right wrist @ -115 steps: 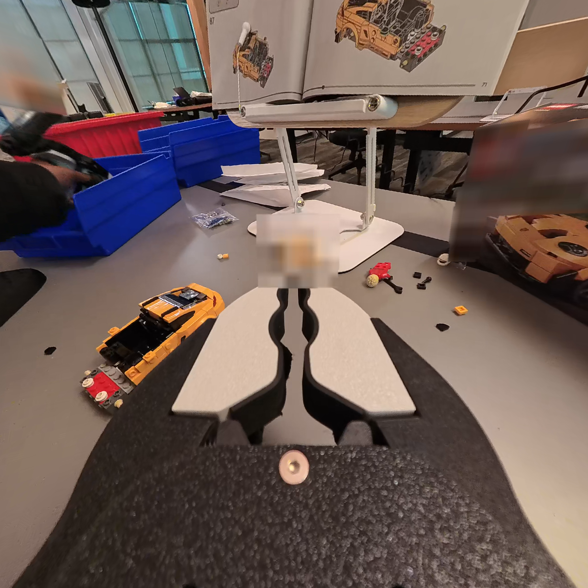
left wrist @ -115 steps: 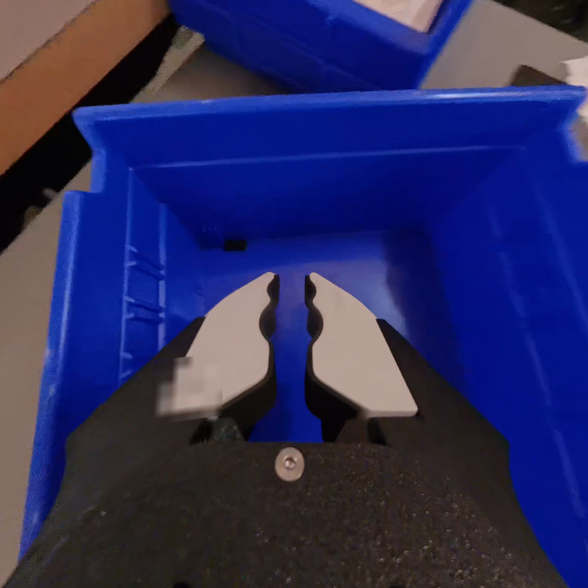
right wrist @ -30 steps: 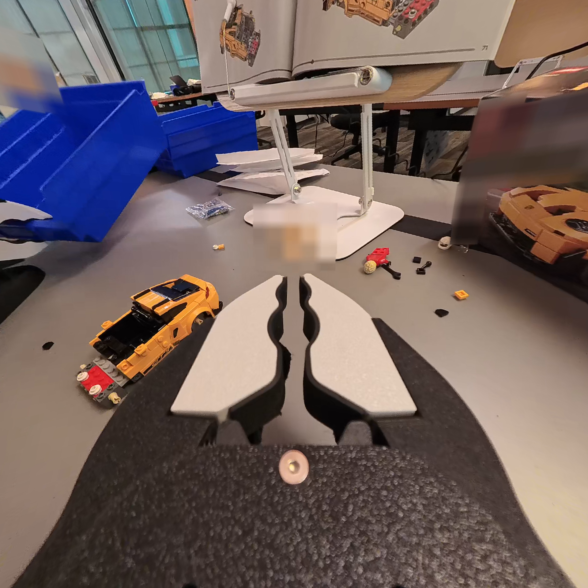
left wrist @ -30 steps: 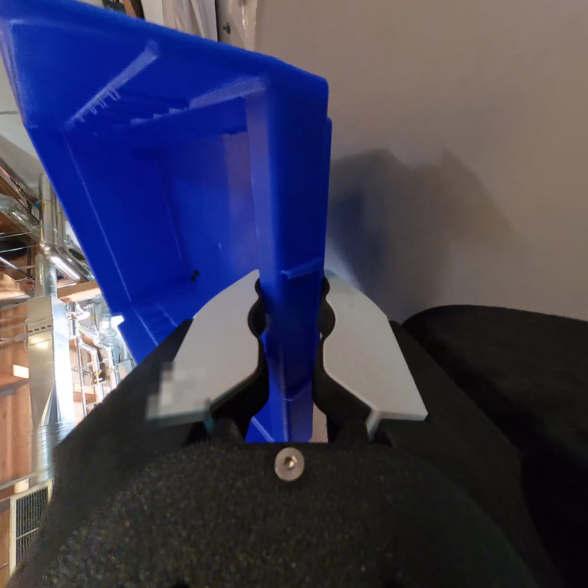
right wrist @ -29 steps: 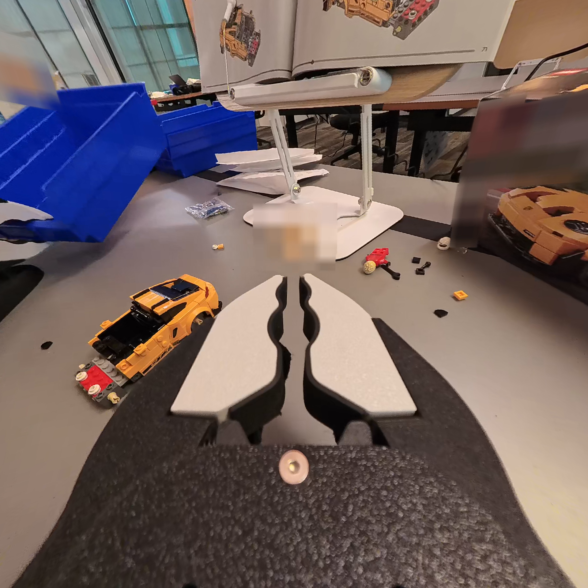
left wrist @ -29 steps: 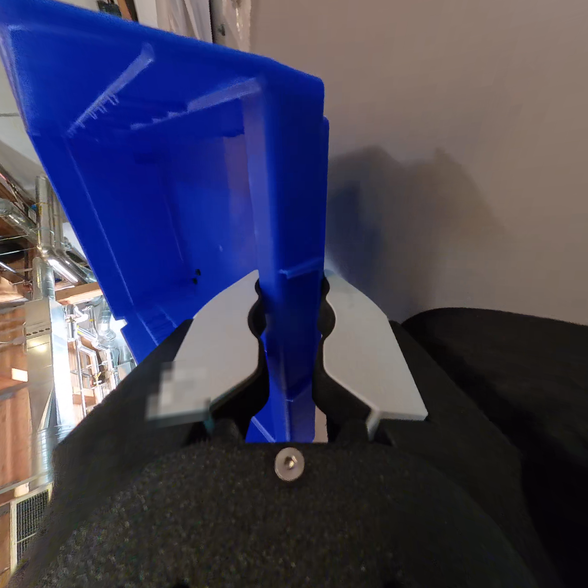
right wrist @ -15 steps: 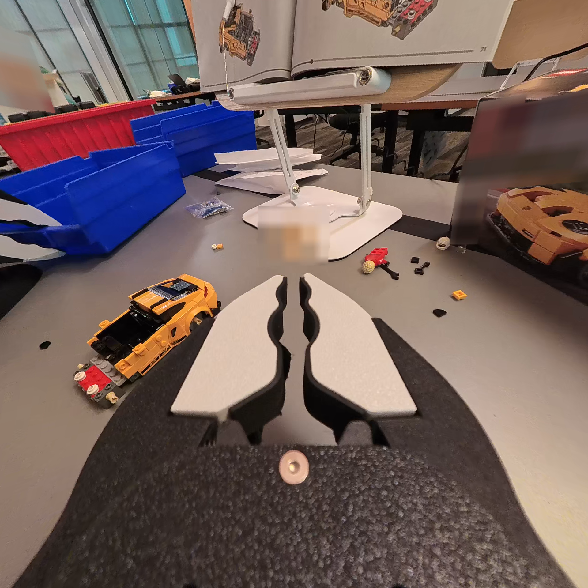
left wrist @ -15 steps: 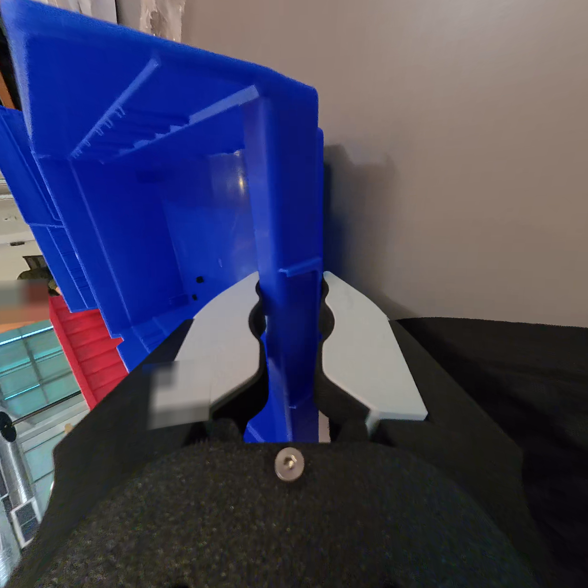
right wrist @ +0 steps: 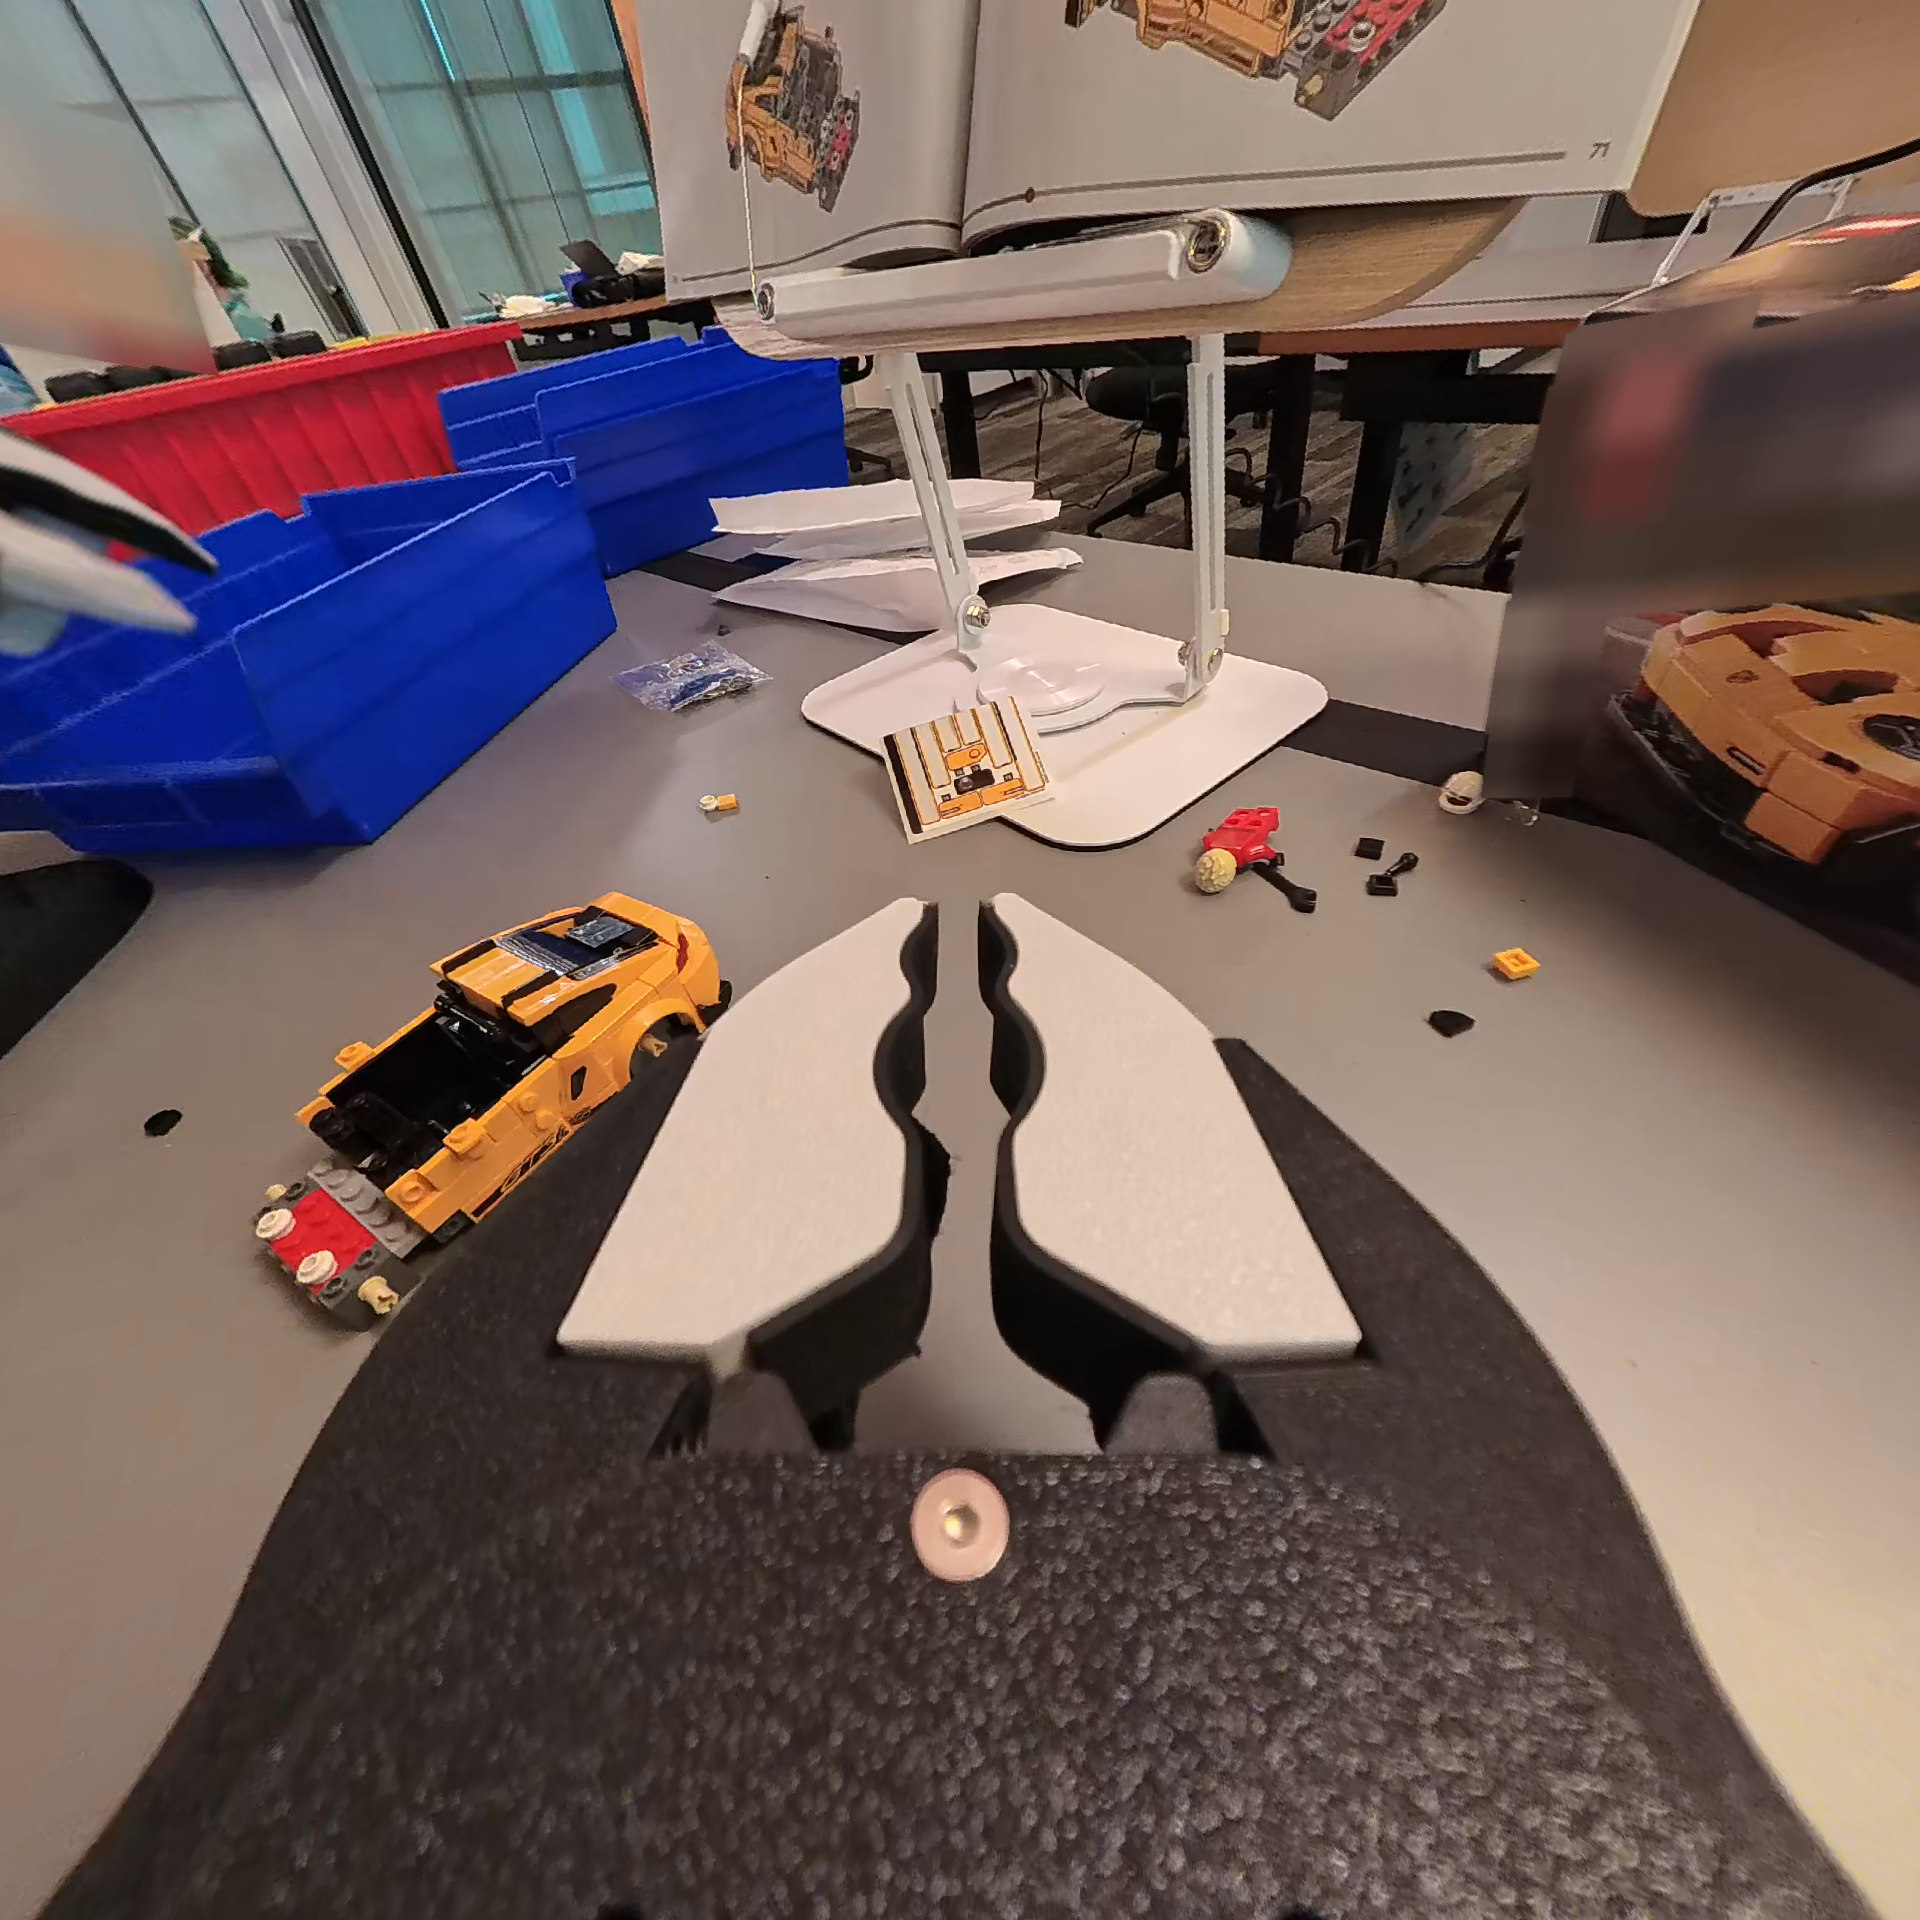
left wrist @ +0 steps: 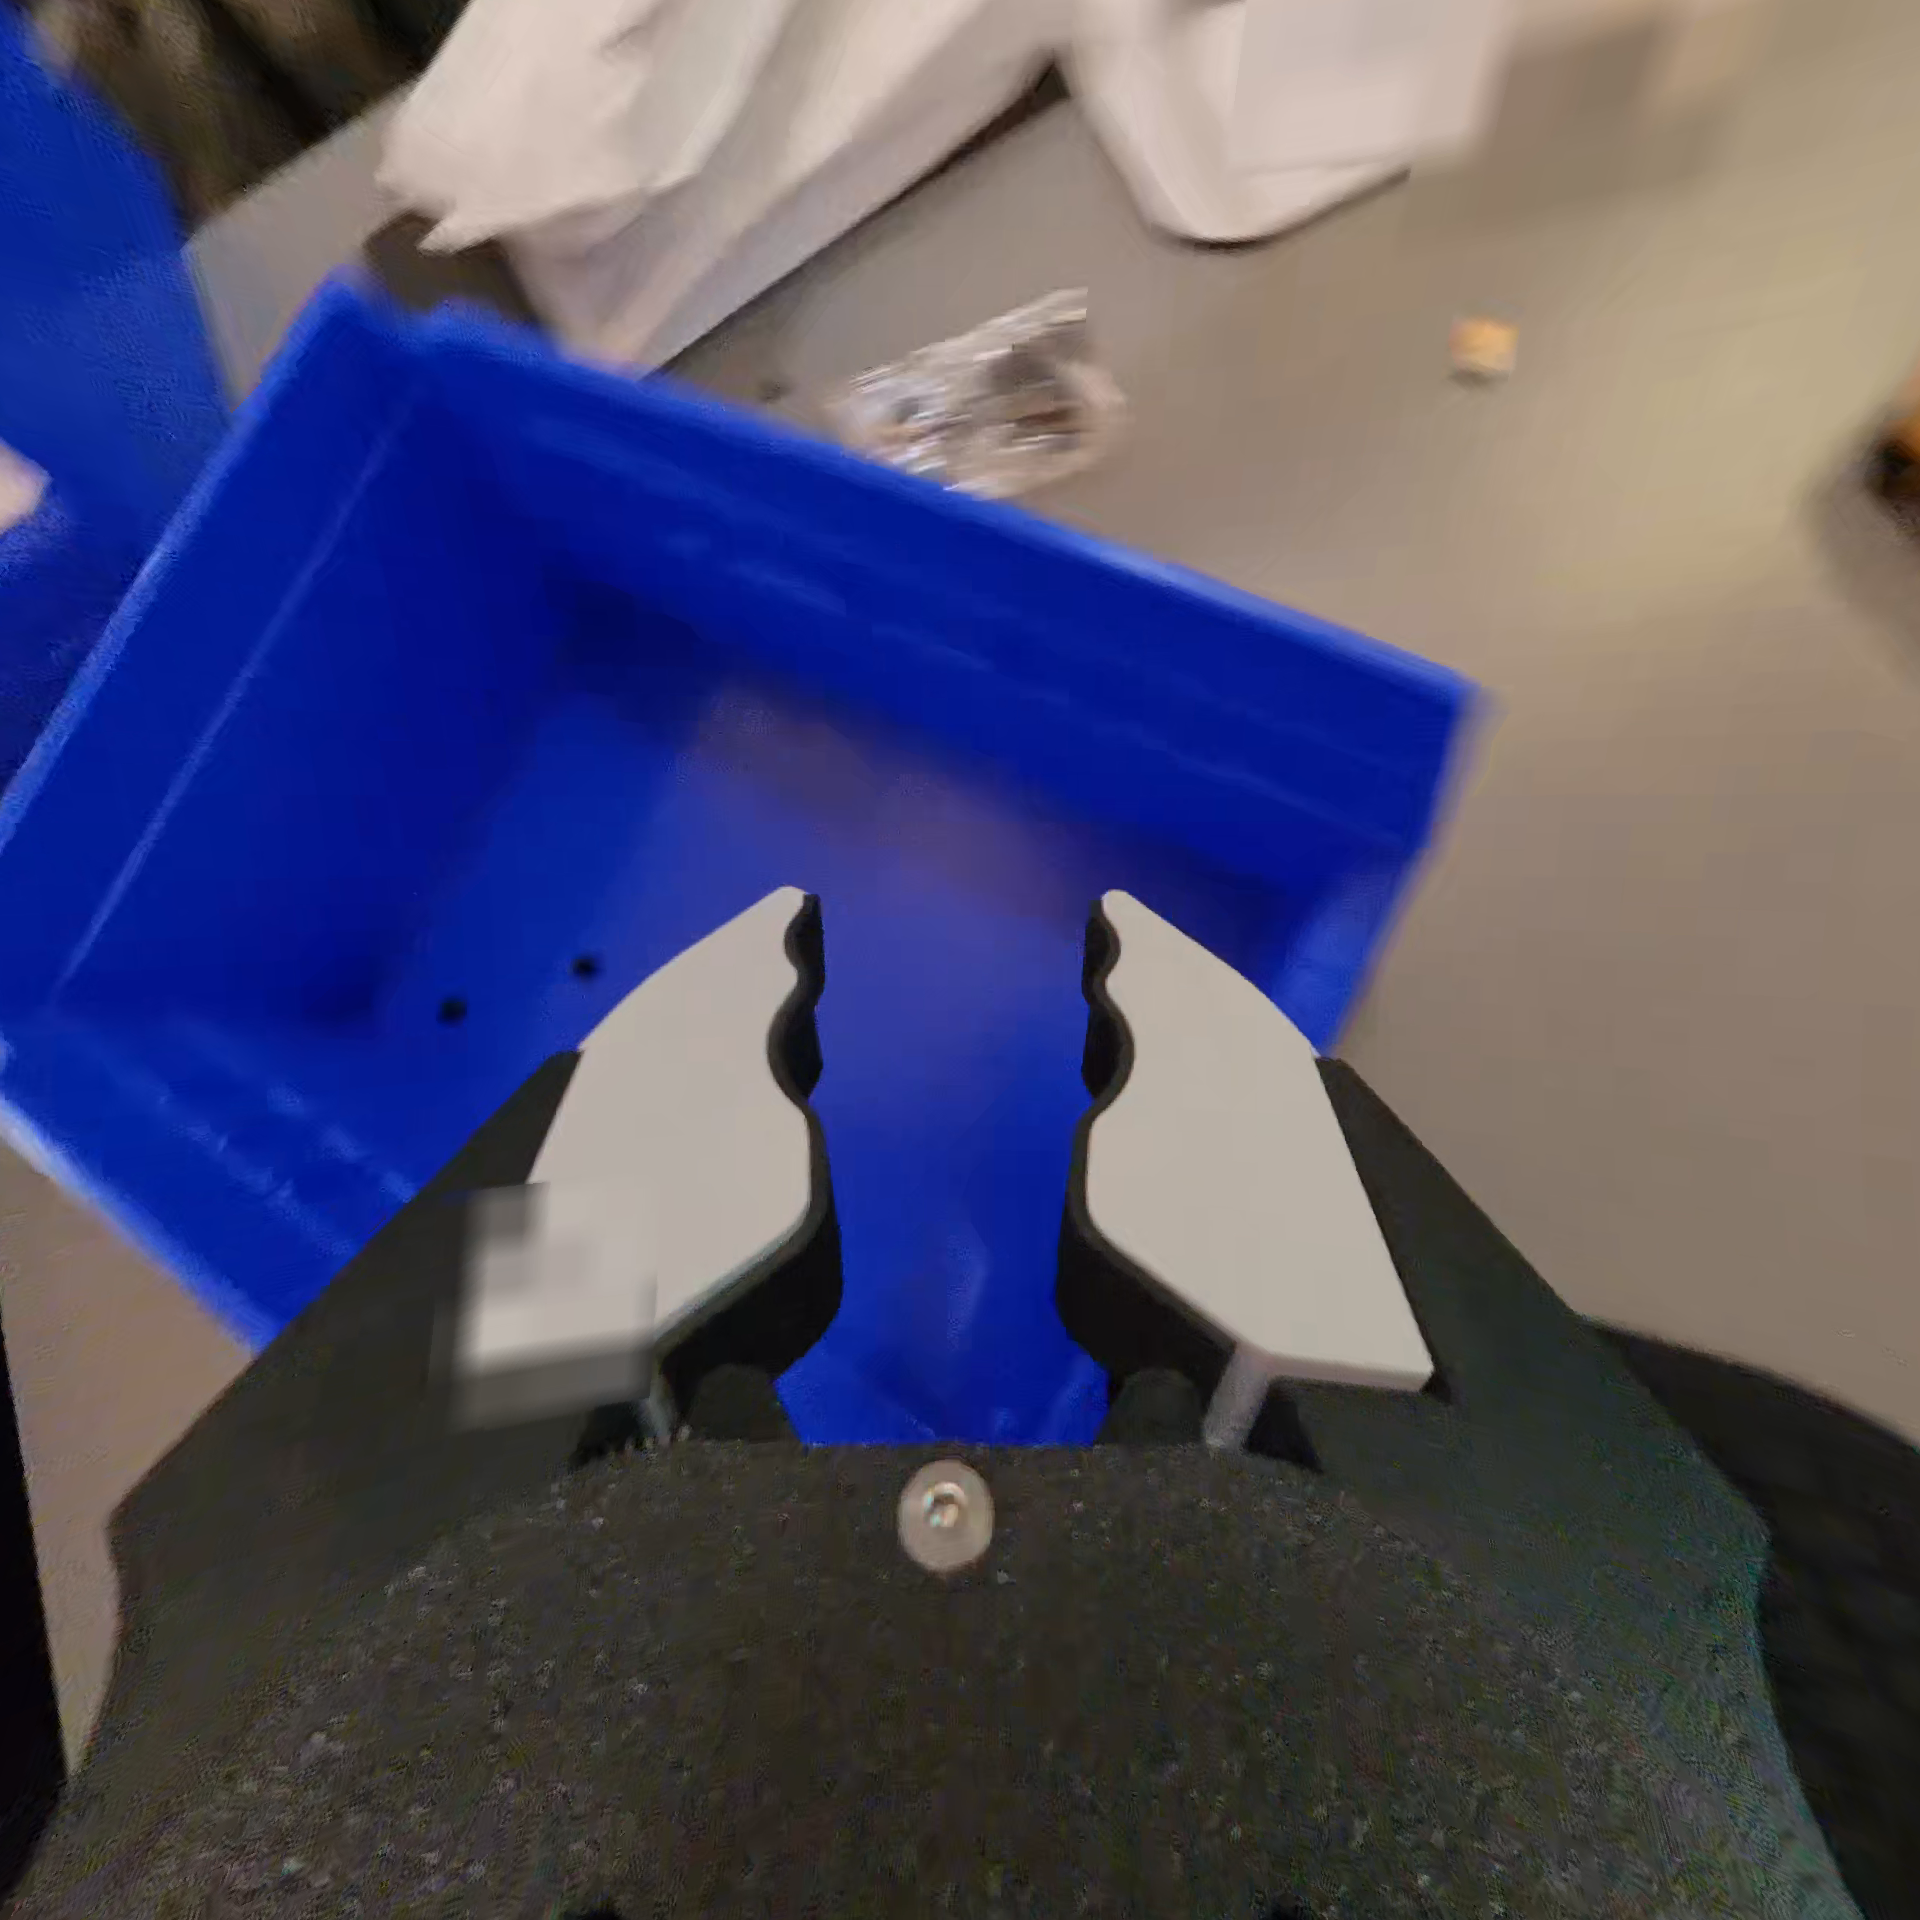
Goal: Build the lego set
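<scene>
In the left wrist view my left gripper (left wrist: 951, 899) is open, its jaws wide apart above a blue bin (left wrist: 312, 727) that rests on the grey table. Neither pad touches the bin. Two tiny dark pieces (left wrist: 452, 1008) lie on the bin's floor. The picture is blurred by motion. In the right wrist view my left gripper's fingertips (right wrist: 94, 561) show at the far left over the same blue bin (right wrist: 416, 644). My right gripper (right wrist: 958, 904) is shut down to a narrow slit with nothing in it, low over the table beside a yellow brick car (right wrist: 520, 1039).
A white book stand (right wrist: 1091, 717) holds an open booklet, with a sticker sheet (right wrist: 966, 769) leaning on its base. A small bag of parts (right wrist: 691, 675), a red piece (right wrist: 1242, 836) and several loose bits lie about. More blue bins and a red bin (right wrist: 260, 426) stand at the back left, and a printed box (right wrist: 1766, 675) at right. Spacing between my two grippers at the tips: around 45 cm. My right tips are roughly 15 cm from the red piece (right wrist: 1242, 836).
My left gripper had the blue bin's wall clamped and tipped up off the table. The bin came back down, and the jaws have opened and let go. My right gripper has stayed still.
</scene>
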`<state>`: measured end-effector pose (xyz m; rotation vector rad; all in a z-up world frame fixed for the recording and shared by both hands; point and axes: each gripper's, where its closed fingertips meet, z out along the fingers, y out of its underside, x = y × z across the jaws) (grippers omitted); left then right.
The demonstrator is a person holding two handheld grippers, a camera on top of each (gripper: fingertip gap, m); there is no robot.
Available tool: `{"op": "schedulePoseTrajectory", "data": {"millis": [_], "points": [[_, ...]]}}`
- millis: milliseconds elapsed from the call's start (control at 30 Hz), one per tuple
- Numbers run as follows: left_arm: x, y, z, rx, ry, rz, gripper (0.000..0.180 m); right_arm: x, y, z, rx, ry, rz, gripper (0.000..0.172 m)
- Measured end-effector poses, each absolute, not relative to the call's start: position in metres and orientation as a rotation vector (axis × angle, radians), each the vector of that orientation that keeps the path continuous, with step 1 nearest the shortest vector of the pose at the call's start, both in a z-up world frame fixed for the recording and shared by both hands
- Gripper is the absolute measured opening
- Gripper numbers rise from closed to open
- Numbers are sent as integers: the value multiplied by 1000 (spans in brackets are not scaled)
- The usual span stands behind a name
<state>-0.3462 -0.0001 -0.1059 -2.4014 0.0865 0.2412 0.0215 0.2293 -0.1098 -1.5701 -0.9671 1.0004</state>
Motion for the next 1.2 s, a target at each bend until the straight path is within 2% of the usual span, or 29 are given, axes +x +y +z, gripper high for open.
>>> {"op": "schedulePoseTrajectory", "data": {"millis": [67, 133, 367, 767, 867, 933, 1033, 1200], "points": [[-385, 1, -112, -2482, -133, 200, 51, 22, 229, -109, -1568, -967, 1002, 7], [-421, 3, -120, -2547, -191, 250, 46, 22, 229, -107, -1562, -965, 1002, 7], [-481, -1, -171, -2923, 25, 335, 31, 22, 229, -108, -1564, -969, 999, 7], [-500, -2, -194, -3158, 97, 341, 24, 23, 231, -111, -1581, -964, 1016, 8], [-501, -3, -199, -3178, 87, 328, 17, 23, 231, -111, -1580, -965, 1015, 8], [-499, -3, -203, -3186, 76, 297, 4, 23, 231, -111, -1580, -966, 1013, 8], [-490, 2, -197, -3163, 90, 250, 1, 23, 231, -111, -1579, -966, 1011, 8], [-456, 27, -145, -2908, 85, 88, 1, 22, 229, -109, -1569, -970, 1016, 8]]}}
